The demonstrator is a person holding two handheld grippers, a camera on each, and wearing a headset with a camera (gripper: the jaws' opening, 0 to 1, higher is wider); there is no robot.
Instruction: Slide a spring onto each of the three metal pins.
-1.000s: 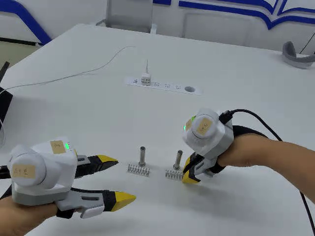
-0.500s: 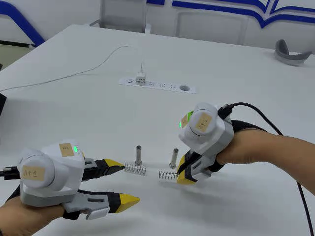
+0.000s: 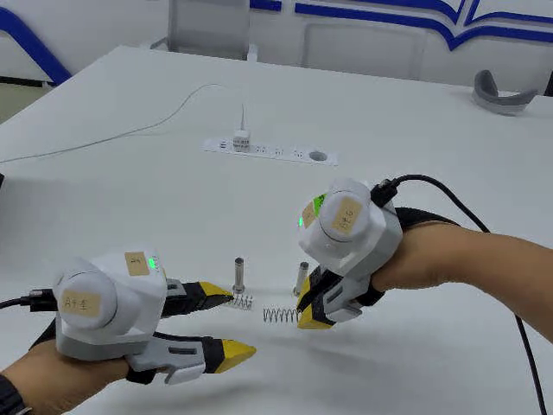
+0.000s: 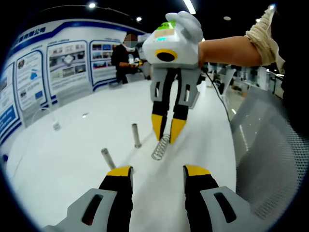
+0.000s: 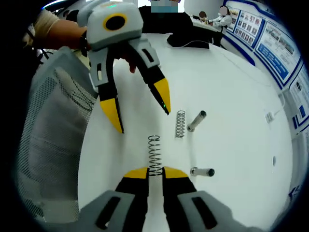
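Observation:
Two short metal pins stand upright on the white table. My right gripper is shut on one end of a spring, which sticks out to the left, low over the table. In the right gripper view that spring runs forward from the closed tips. A second spring lies in front of the left pin. My left gripper is open, its upper tip close to this loose spring. The left gripper view shows the right gripper holding the spring.
A white power strip with a plugged-in adapter and cable lies further back on the table. A grey headset band rests at the far right. A chair back stands beyond the table.
My right gripper has drawn its spring a little to the left, away from the right pin. My left gripper has moved right, closer to the loose spring.

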